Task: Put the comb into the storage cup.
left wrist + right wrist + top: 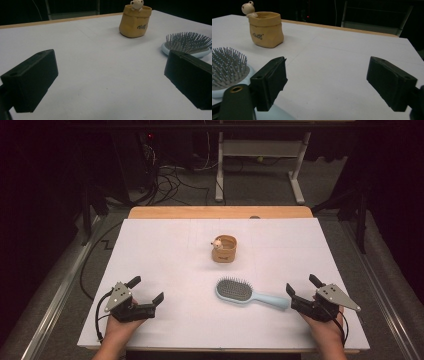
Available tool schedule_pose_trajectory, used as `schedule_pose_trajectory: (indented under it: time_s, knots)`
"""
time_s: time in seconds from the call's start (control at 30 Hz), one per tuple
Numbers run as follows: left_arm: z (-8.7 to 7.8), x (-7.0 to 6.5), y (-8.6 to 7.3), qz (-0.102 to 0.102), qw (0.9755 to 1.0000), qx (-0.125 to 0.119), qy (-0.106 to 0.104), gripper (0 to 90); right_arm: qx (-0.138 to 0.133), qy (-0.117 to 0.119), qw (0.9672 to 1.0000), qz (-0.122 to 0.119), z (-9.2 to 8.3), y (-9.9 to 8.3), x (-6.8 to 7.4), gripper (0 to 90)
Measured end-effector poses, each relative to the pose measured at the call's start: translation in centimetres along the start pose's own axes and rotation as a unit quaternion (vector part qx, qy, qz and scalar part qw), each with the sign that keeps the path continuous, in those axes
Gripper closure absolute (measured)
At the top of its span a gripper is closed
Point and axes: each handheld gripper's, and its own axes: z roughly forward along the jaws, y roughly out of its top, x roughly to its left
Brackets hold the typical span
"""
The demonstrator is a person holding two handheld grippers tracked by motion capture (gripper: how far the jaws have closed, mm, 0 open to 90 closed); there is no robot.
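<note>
I have both tools resting at the near edge of the white table, and the thing nearest my work is the pale blue hairbrush. It lies flat, bristles up, near and right of centre: its oval head points left and its handle runs right, ending just beside my right gripper. In the right gripper view the brush head sits beside the left-hand jaw, outside the gap, so nothing is between the 2 jaws and they stand apart. My left gripper is well apart from the brush at the near left, jaws spread wide over bare table, holding nothing.

I judge the brush light and stiff, a hard plastic body that will not give under the pads. The smooth handle looks slippery and tapers, so it could twist or slide if pinched at the very tip. The bristle bed is a poor place to grab. I would take the handle across its width, close to where it meets the head.

The tan pouch-shaped pot with a small figure on its rim stands farther off, at mid-table.
</note>
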Motion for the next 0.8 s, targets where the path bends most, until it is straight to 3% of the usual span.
schedule_pose_trajectory:
  time_s: [0.13, 0.27, 0.43, 0.8]
  knots:
    - [0.00, 0.01, 0.03, -0.001, 1.0000, -0.001, 0.000, 0.0, 0.009, 0.007, 0.9999, 0.004, 0.11, 0.06, 0.03, 26.5]
    - [-0.02, 0.03, 0.06, 0.000, 1.0000, -0.002, 0.002, 0.0, 0.016, 0.032, 0.9993, 0.008, 0.26, 0.08, 0.07, 39.7]
    - [-0.02, 0.03, 0.04, 0.003, 1.0000, 0.000, 0.004, 0.0, 0.025, 0.031, 0.9992, -0.002, 0.28, 0.14, 0.20, 46.9]
    - [-0.01, -0.01, 0.08, 0.004, 1.0000, 0.000, 0.003, 0.0, 0.053, 0.043, 0.9976, 0.008, 0.31, 0.36, -0.03, 82.1]
